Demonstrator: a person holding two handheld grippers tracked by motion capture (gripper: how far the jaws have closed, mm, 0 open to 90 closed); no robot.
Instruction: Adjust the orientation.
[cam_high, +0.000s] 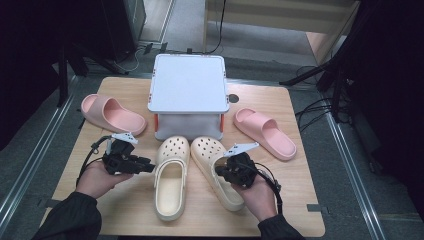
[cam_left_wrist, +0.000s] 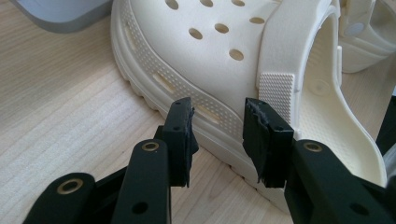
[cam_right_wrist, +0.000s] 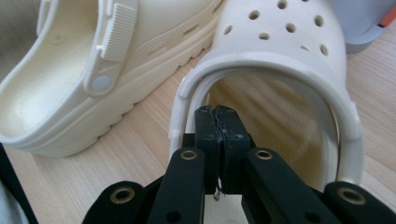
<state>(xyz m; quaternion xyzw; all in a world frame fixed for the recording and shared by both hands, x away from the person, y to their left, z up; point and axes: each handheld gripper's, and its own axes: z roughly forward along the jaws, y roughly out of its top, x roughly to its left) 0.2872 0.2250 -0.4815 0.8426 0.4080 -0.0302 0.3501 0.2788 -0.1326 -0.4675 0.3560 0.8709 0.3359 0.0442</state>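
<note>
The right gripper (cam_right_wrist: 218, 112) has its jaws pressed together, tips poking at the heel opening of the right clog (cam_high: 216, 170); whether they pinch the rim or the strap cannot be told. The left gripper (cam_left_wrist: 217, 135) holds its jaws spread, pads level with the sole edge of the left clog (cam_high: 171, 177), gripping nothing. The work seems to be at the grasping step, each gripper taking one cream clog. The next move calls for the left jaws to close over the clog's side wall and for a sure hold at the right heel. Both clogs lie side by side at the table (cam_high: 125, 205) centre, toes at twelve o'clock under the white box (cam_high: 187, 82), heels at six, long axes running near to far. Two pink slides (cam_high: 112, 114) flank the box at ten and two.
</note>
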